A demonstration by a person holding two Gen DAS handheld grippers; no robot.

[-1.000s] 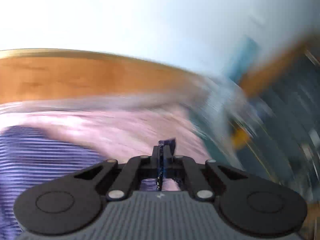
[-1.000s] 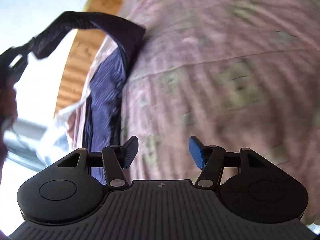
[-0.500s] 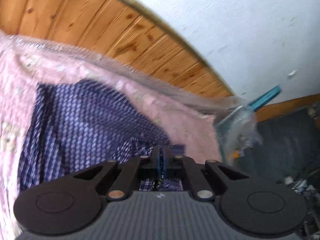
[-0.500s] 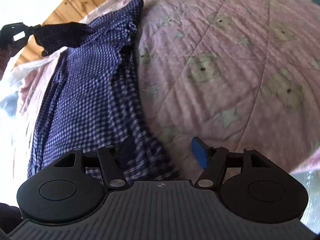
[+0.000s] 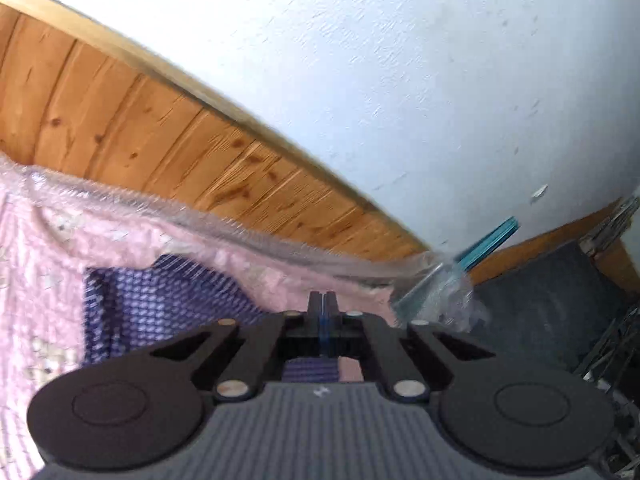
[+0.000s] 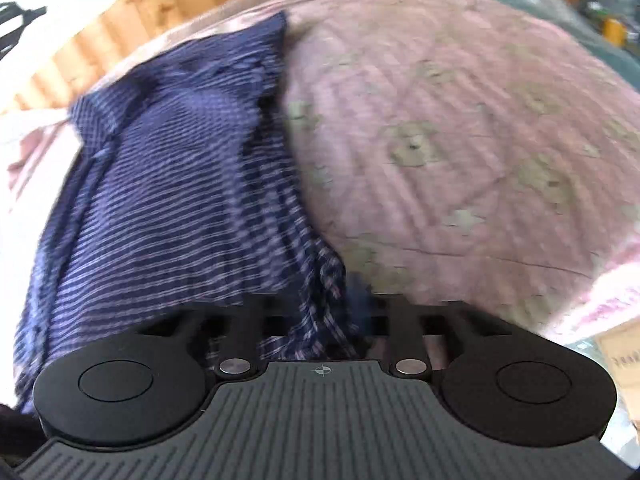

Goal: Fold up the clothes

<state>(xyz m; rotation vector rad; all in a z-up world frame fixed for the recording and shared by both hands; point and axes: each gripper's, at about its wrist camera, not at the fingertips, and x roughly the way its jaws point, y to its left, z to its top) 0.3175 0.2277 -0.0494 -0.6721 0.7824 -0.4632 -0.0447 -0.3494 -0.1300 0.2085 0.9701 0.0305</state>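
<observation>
Left hand-held gripper (image 5: pixel 323 320) has pulled my checked shirt (image 6: pixel 168 168) flat across the pink bed (image 6: pixel 460 128) and stays clenched on cloth; right hand-held gripper (image 6: pixel 332 316) now pinches its near edge

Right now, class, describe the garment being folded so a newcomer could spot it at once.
Find the pink bear-print quilt spread below the wooden wall panelling. On its left part lies the navy checked shirt, the only dark, small-checked cloth on that pale quilt.
</observation>
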